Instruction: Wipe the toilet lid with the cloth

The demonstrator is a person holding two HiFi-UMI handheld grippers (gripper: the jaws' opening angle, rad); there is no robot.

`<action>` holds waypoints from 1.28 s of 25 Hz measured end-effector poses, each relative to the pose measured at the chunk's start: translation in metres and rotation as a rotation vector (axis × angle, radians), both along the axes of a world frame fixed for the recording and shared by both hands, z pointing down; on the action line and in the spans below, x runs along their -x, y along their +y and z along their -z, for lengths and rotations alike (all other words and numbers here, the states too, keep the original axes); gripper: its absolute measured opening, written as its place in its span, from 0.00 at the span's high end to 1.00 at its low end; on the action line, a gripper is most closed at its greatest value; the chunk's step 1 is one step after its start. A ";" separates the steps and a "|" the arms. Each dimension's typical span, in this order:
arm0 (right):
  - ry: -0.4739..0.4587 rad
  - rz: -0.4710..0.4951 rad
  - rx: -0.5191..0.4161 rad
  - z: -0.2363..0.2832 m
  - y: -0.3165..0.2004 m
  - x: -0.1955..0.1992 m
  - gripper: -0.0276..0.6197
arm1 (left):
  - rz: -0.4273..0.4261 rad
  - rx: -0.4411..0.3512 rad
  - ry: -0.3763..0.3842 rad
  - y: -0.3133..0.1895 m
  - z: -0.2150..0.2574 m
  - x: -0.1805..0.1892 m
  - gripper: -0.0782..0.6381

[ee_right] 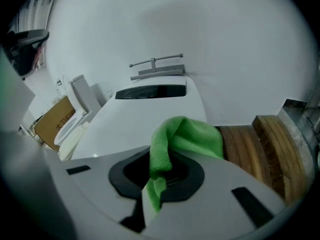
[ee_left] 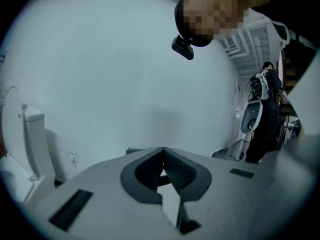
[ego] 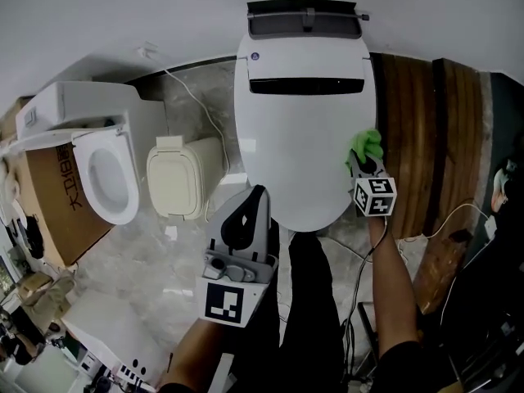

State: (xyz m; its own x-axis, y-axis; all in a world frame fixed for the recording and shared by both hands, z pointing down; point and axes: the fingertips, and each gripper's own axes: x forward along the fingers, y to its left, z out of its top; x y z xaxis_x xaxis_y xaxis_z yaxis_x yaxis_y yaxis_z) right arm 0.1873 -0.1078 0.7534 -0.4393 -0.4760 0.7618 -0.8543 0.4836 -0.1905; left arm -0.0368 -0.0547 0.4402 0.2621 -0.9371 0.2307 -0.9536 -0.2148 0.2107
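The white toilet lid lies closed in the middle of the head view, and shows beyond the jaws as the toilet lid in the right gripper view. A green cloth rests at the lid's right edge; my right gripper is shut on this green cloth. My left gripper hovers by the lid's front left edge, tilted upward. Its jaws are shut with nothing between them, and the left gripper faces a bare white wall.
A second white toilet on a cardboard box stands at the left, with a cream bin beside the lid. Wooden planks lie right of the toilet. A cable trails on the marble floor.
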 end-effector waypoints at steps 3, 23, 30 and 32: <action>-0.030 0.045 0.029 -0.007 0.003 0.024 0.90 | 0.025 0.010 0.003 0.003 -0.004 0.011 0.88; -0.133 0.226 0.033 -0.005 0.024 0.182 0.90 | 0.215 0.012 0.010 0.037 -0.008 0.093 0.88; -0.134 0.307 0.048 -0.007 0.043 0.234 0.90 | 0.250 0.009 0.016 0.051 -0.009 0.115 0.88; -0.131 0.316 0.049 -0.007 0.048 0.245 0.90 | 0.263 0.010 0.019 0.055 -0.010 0.124 0.88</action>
